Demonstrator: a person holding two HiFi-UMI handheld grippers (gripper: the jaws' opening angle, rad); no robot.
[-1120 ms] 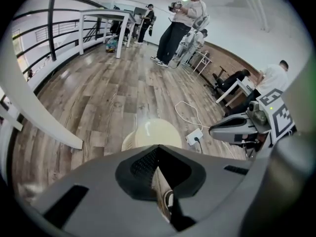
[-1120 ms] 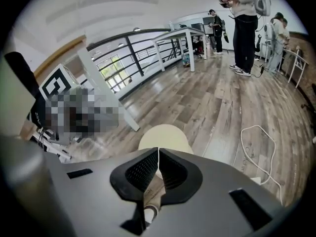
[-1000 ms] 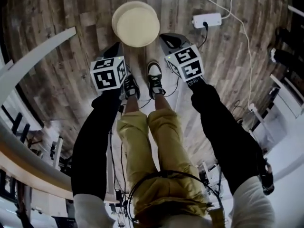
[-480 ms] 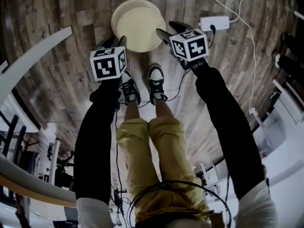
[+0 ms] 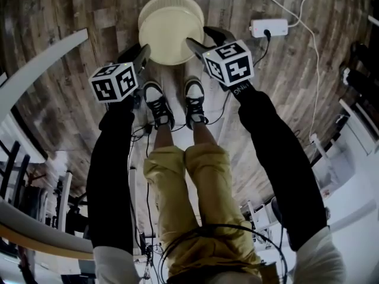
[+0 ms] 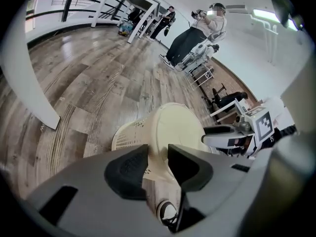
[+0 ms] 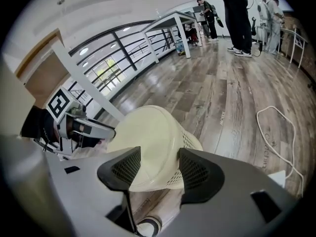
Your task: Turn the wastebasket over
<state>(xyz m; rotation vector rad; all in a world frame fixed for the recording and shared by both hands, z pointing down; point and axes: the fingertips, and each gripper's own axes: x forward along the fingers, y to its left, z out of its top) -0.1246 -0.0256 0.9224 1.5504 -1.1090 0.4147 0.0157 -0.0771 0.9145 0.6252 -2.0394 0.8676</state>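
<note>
Task item: wastebasket [image 5: 169,25] – cream plastic, round, standing on the wood floor [image 5: 71,34] just ahead of the person's shoes [image 5: 157,102].
Orientation: closed smooth end faces up; the perforated side wall runs down from it to the floor.
Left gripper [image 5: 141,53]: at the basket's left side, pointing steeply down. Its jaws have just been opening and stand wide apart. In the left gripper view the basket wall shows through the gap beyond the fingertips, and the pads do not press on it.
Right gripper [image 5: 204,39]: at the basket's right side, also pointing steeply down. Its jaws have just been opening and stand wide apart. In the right gripper view the basket's upper edge lies in line with the gap, with no pad bearing on it.
Contact: the head view shows one right fingertip overlapping the basket's edge – whether it touches cannot be told.
Relation of tools: one gripper on each flank of the basket, the basket between them, neither gripping anything.
Marker cubes: left marker cube [image 5: 114,81] and right marker cube [image 5: 228,63] sit behind the jaws, over the black sleeves [image 5: 112,158].
Surroundings: white power strip [image 5: 268,27] on the floor to the basket's right, with a white cable [image 5: 308,40] running from it.
</note>
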